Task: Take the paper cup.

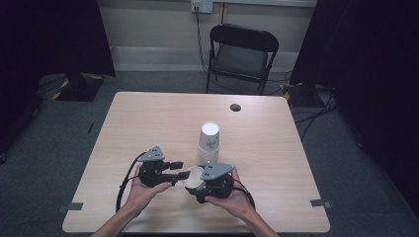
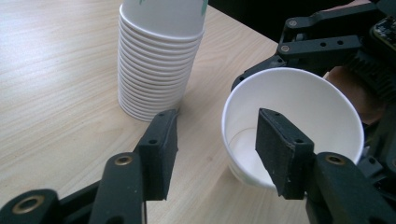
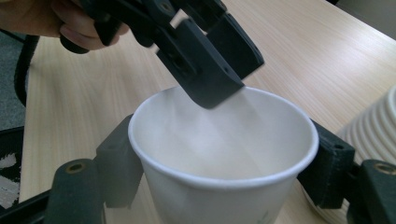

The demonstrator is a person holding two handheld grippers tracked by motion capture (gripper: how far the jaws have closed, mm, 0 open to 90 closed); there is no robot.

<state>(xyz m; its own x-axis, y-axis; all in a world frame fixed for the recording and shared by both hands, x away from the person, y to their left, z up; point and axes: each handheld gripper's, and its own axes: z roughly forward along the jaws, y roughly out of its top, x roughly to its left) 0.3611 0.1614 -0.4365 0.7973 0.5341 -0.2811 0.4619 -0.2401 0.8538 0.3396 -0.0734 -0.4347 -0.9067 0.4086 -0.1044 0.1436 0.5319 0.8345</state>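
A white paper cup [image 1: 193, 177] stands mouth up above the table's near edge, and my right gripper [image 1: 196, 183] is shut on it. In the right gripper view the cup [image 3: 224, 140] sits squeezed between my right gripper's [image 3: 224, 163] two pads. My left gripper [image 2: 217, 140] is open and straddles the cup's [image 2: 322, 112] rim, one jaw inside the cup and one outside, with neither pad pressing. From the right gripper view the left gripper [image 3: 229, 70] hangs over the rim. A stack of upside-down paper cups [image 1: 209, 143] [image 2: 159, 60] stands just beyond.
The wooden table [image 1: 148, 118] has a dark round cable hole [image 1: 235, 107] near its far edge. A black folding chair [image 1: 242, 54] stands behind the table. Both hands rest near the table's front edge.
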